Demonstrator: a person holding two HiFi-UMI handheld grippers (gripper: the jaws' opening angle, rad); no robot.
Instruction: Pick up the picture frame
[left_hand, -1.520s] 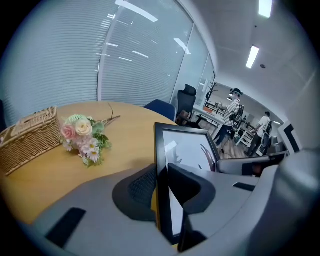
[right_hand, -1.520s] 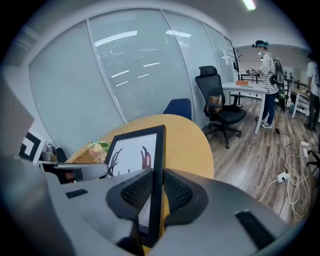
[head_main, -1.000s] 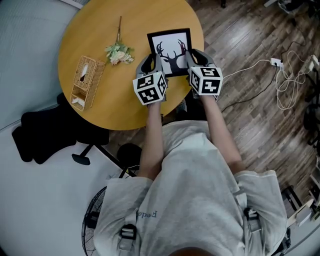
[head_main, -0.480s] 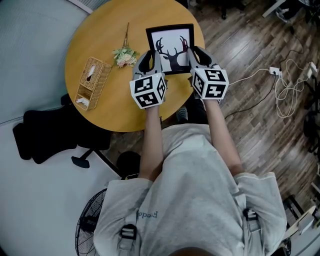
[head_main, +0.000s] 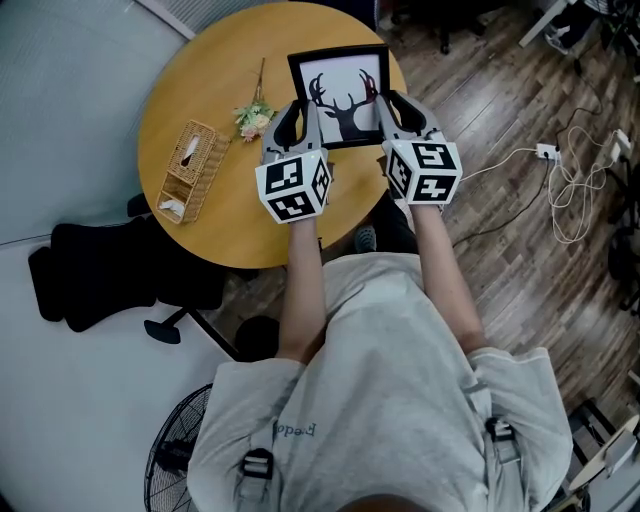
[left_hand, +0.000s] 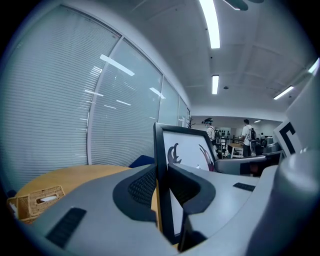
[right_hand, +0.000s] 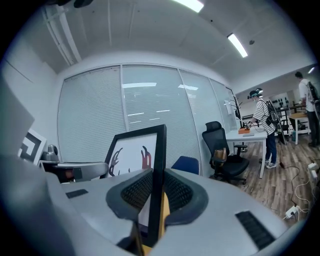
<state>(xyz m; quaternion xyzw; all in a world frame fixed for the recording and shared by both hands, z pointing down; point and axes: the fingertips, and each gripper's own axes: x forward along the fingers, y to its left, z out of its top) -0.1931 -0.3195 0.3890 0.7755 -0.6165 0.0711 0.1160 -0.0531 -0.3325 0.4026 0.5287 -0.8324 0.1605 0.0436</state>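
From the head view, the picture frame (head_main: 340, 90) spans the gap between your two claws, face up, above the far side of the round table (head_main: 200, 80). The left claw (head_main: 297, 124) bites its left rail and the right claw (head_main: 388, 113) its right rail, both near the end closest to you. Most of the frame therefore reaches out ahead of the fingertips, its side rails running the way the jaws point. Neither hand is nearer: they sit level with each other. The flower sprig (head_main: 253, 113) lies just outside the left claw, and the tissue basket (head_main: 188, 170) is well apart from it.

In the left gripper view, the left claw (left_hand: 161, 186) is narrowly parted and clamped on the frame's black rail (left_hand: 160, 165). The antler print lies inboard of it.

In the right gripper view, the right claw (right_hand: 156, 192) pinches the opposite rail (right_hand: 158, 165) the same way, with the print inboard again.

The frame looks clear of the tabletop. Since it overhangs forward from both grips, your next move depends on raising the two claws together without changing the spacing between them.
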